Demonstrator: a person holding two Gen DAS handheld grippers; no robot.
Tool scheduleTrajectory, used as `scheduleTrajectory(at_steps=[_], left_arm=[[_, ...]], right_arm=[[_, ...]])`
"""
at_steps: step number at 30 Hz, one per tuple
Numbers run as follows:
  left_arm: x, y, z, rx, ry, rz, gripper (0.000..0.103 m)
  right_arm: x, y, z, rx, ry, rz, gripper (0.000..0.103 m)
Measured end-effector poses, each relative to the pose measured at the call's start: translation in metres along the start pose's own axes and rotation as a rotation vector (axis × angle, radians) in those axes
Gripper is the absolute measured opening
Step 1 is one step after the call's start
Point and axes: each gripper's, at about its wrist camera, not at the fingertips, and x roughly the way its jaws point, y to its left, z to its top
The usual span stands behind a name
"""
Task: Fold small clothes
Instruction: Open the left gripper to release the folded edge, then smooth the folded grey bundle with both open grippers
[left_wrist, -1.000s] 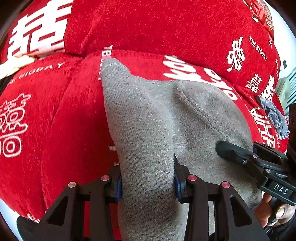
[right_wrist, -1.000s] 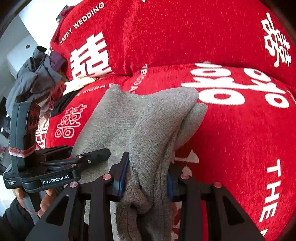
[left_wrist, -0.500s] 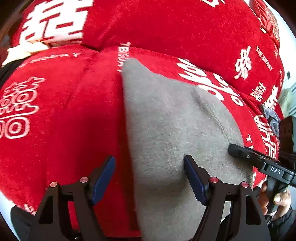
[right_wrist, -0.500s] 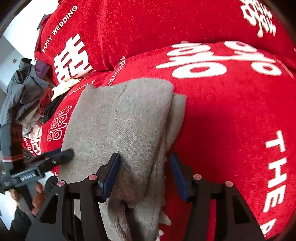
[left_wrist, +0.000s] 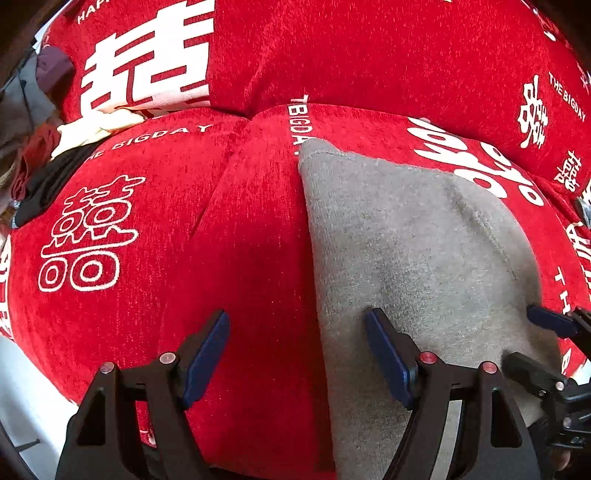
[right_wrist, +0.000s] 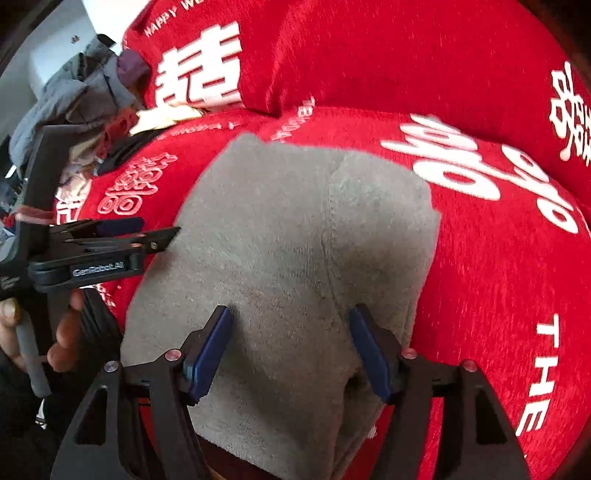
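A grey knit garment (left_wrist: 406, 258) lies folded and flat on the red cover (left_wrist: 240, 240) of a sofa seat. My left gripper (left_wrist: 295, 332) is open just above it: the right finger is over the cloth's left edge, the left finger over bare red cover. My right gripper (left_wrist: 532, 341) shows at the cloth's near right corner. In the right wrist view the garment (right_wrist: 295, 240) fills the middle. The right gripper (right_wrist: 290, 325) hangs over its near end with jaws opening, the cloth lying slack between the pads. The left gripper (right_wrist: 159, 227) sits at the cloth's left edge, held by a hand (right_wrist: 62, 332).
The red cover (right_wrist: 498, 277) carries white characters and lettering, and a back cushion (left_wrist: 369, 55) rises behind the seat. A pile of mixed clothes (right_wrist: 74, 99) lies at the far left end, also seen as clothes (left_wrist: 33, 155) in the left wrist view.
Both grippers have let go of the grey garment and opened wide. The cloth, bunched up between the pads a second ago, now lies flat on the seat.
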Motion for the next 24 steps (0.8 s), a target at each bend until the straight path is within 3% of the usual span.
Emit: scheduleTrajectory(at_steps=[7, 12, 15, 20, 24], left_arm=[[-0.001, -0.017, 0.041, 0.013, -0.027, -0.095, 0.077], [0.040, -0.034, 0.059, 0.059, 0.037, -0.038, 0.077], [0.051, -0.033, 0.062, 0.032, 0.036, -0.011, 0.093], [0.048, -0.027, 0.061, 0.003, 0.045, -0.028, 0.094], [0.022, -0.026, 0.050, 0.020, 0.008, -0.039, 0.093]], right_arm=[[0.002, -0.026, 0.048, 0.049, -0.014, 0.009, 0.079], [0.047, -0.050, 0.072, 0.086, 0.080, -0.037, 0.079], [0.055, -0.060, 0.076, 0.099, 0.081, -0.040, 0.080], [0.043, -0.052, 0.076, 0.095, 0.077, -0.081, 0.080], [0.018, -0.019, 0.059, -0.002, 0.022, -0.118, 0.080]])
